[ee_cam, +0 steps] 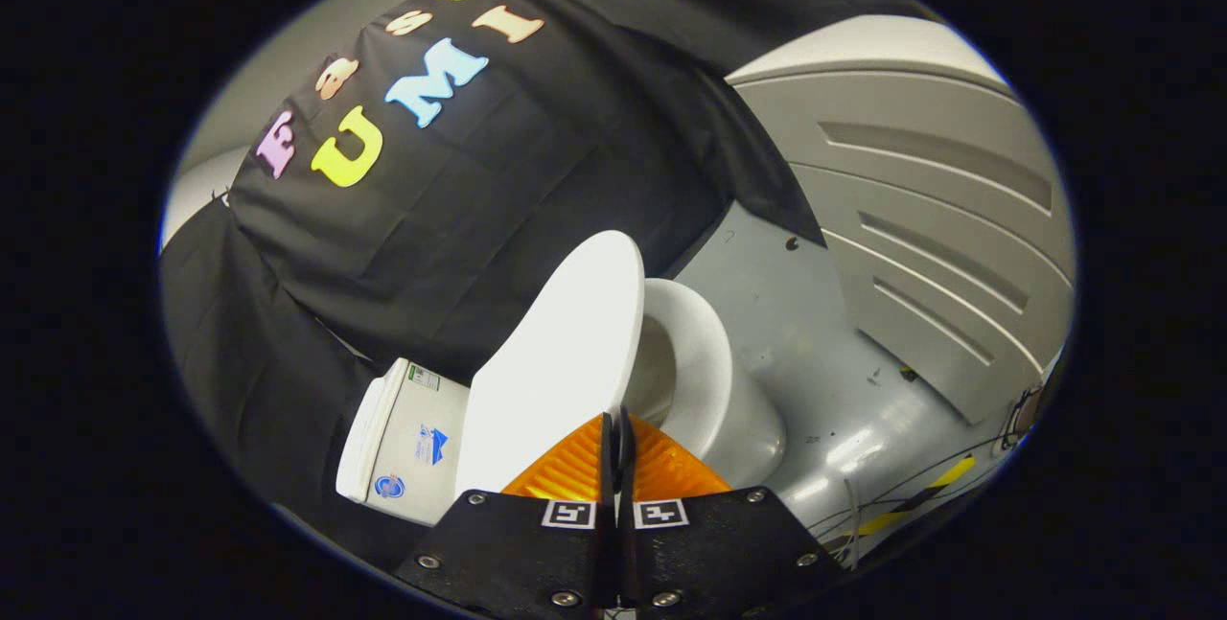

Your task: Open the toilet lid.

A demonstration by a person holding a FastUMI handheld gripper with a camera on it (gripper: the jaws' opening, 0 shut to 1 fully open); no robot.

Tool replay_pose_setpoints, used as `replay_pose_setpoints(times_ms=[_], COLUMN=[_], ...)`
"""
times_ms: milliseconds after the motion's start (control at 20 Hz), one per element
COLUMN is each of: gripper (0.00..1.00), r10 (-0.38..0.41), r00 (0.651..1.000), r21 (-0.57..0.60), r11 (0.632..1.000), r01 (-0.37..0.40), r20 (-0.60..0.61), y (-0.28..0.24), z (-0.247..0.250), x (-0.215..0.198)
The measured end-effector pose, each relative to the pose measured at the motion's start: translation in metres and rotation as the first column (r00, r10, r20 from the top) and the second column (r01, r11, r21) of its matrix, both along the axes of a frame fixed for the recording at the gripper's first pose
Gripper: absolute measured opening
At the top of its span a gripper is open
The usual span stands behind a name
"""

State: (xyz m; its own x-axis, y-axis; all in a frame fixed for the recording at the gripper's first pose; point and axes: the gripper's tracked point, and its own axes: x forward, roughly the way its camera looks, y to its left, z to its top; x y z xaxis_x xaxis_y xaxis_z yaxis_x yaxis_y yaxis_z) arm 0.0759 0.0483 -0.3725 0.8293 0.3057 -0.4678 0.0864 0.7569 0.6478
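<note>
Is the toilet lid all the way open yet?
Partly. Done: the lid is lifted off the bowl, so its inside shows. In hand: the claw is closed, its fingers together at the lid's edge. Left: the lid is not yet back against the tank.

A toilet lid (566, 352) of smooth, glossy white plastic stands raised over a bowl (709, 380) of shiny white ceramic. The tank (407, 443) beside it has the same glazed white finish, with small paper-like stickers. The floor (796, 332) is smooth grey with a soft sheen and bright glints. A wall panel (939, 218) looks like matt grey moulded plastic with ridges. Matt black cloth (498, 189), creased, hangs behind. The gripper (616, 428) has ribbed pads, jaws pressed together, on matt plates with metal screws.
</note>
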Motion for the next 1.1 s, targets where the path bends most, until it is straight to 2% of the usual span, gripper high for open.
replay_pose_setpoints(times_ms=[250, 450, 750, 950, 1100], gripper=[0.00, 0.00, 0.00, 0.00, 0.00], r10=[-0.001, 0.021, 0.013, 0.060, 0.071], r00=[0.995, 0.988, 0.962, 0.951, 0.935], r21=[-0.052, -0.155, -0.227, -0.357, -0.376], r11=[0.999, 0.988, 0.973, 0.932, 0.924], r01=[0.006, 0.003, 0.052, 0.055, 0.070], r20=[0.100, 0.153, 0.274, 0.305, 0.348], y=[0.012, 0.026, 0.062, 0.084, 0.102], z=[0.047, 0.082, 0.148, 0.177, 0.197], x=[0.000, -0.002, -0.003, -0.005, -0.008])
